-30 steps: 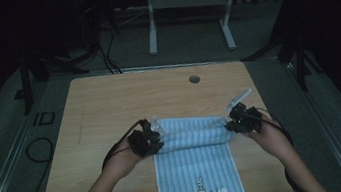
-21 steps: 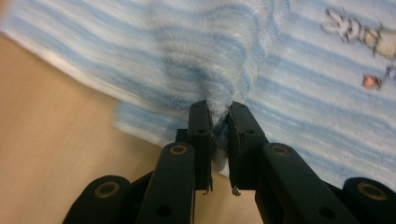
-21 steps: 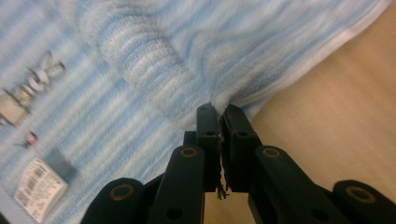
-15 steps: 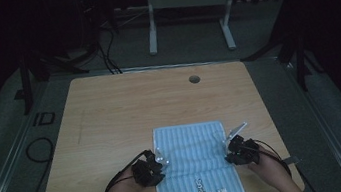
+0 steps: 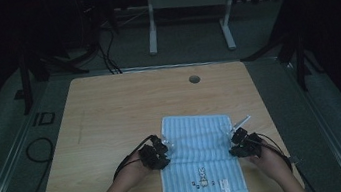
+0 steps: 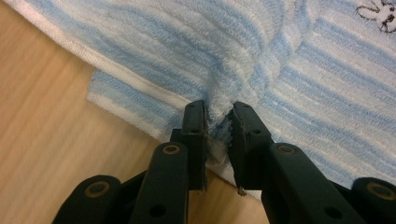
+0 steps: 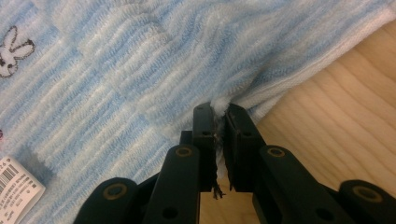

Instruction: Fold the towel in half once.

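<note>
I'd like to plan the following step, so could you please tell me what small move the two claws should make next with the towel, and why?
Probably open both claws and lift away: the towel lies folded on the table, while the left claw and right claw pinch its edges, their jaws just starting to open.

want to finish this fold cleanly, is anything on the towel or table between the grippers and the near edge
Nothing visible. The left gripper and right gripper each pinch the towel, and only towel lies ahead to its near edge, with bare table around.

Towel [image 5: 201, 159] folded edge now drawn down to mid-frame by both grippers [image 5: 164, 146] [image 5: 237, 134], jaws just easing open, cloth between them.
</note>
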